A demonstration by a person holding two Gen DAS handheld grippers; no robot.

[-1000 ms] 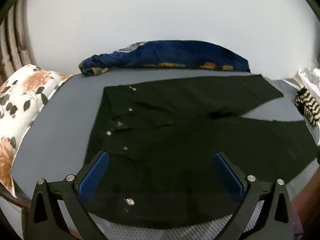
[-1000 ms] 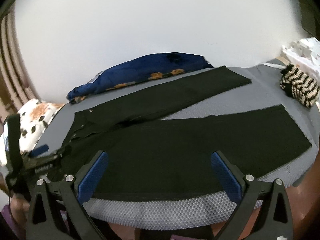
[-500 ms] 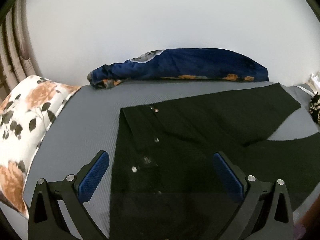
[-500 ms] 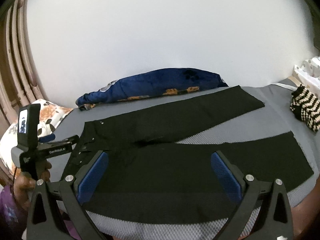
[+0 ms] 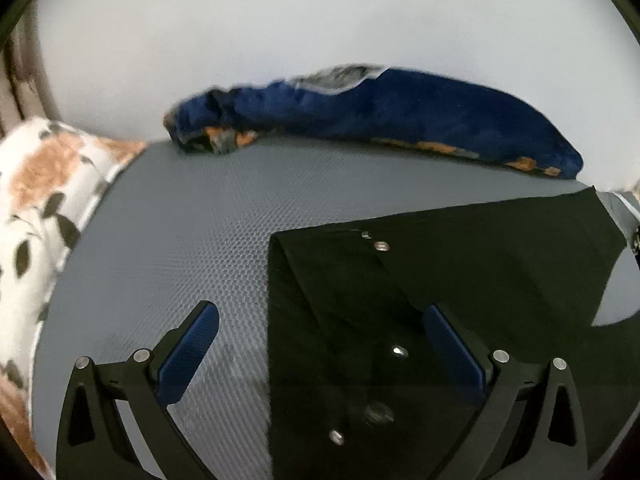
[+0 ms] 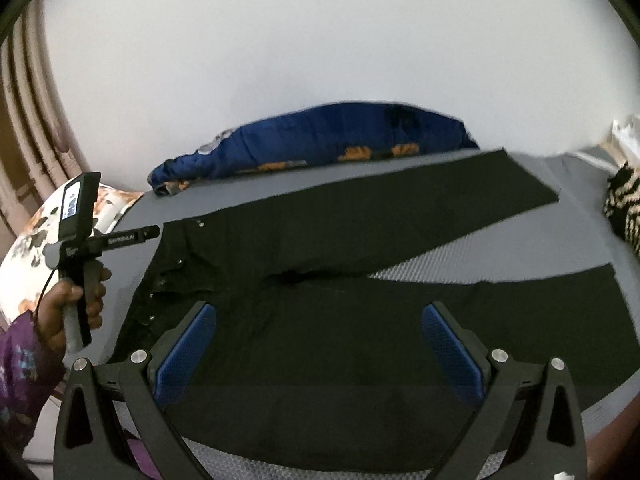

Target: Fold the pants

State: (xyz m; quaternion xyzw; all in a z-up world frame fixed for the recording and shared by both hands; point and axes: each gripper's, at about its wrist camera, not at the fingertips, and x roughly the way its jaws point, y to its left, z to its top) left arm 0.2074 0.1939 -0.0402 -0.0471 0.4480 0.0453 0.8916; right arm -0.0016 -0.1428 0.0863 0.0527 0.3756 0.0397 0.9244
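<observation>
The pants [image 6: 360, 280] lie flat on the bed [image 6: 520, 248], waist at the left of the frame, legs spread to the right. Behind them a blanket [image 6: 340, 140] lies along the wall [image 6: 320, 40]. A pillow [image 6: 32, 248] sits at the left edge, and a striped cloth [image 6: 624, 208] at the right edge.

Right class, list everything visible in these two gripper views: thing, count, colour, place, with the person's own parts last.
Pants: one, black, spread flat on the mat, legs apart.
Mat: one, grey, under the pants.
Blanket: one, blue with orange, bunched along the wall.
Pillow: one, white floral, left edge.
Striped fabric: one, black and cream, far right.
Left hand: one, holding the left gripper's handle.
Left gripper: one, black with blue pads, open.
Right gripper: one, same colours, open.
</observation>
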